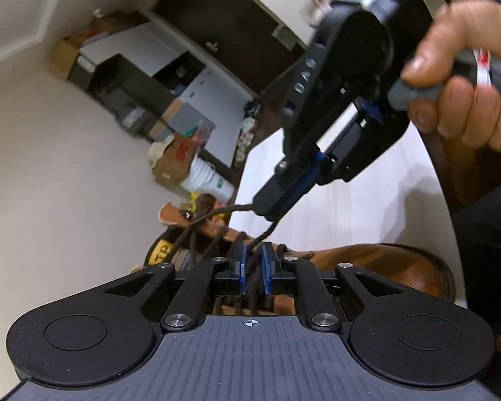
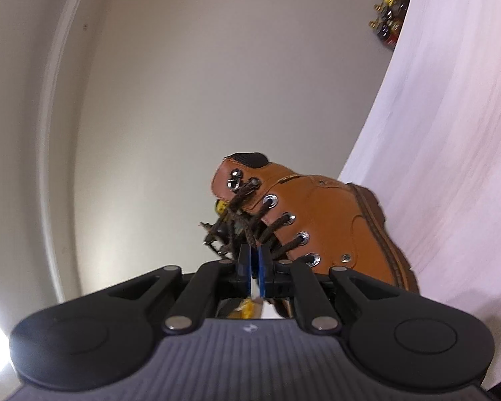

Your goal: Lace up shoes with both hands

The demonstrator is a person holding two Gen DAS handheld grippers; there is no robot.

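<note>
What the boot, lace and grippers keep out of sight

In the left wrist view the left gripper [image 1: 253, 269] covers the middle of the boot [image 1: 384, 267], and whether its pads pinch the dark lace [image 1: 250, 287] between them cannot be told; the hand [image 1: 464, 77] runs off the right edge. In the right wrist view the right gripper [image 2: 254, 269] hides the boot's [image 2: 327, 220] toe; the clutter [image 2: 389, 16] past the table's [image 2: 451, 133] far edge is blurred.
</note>
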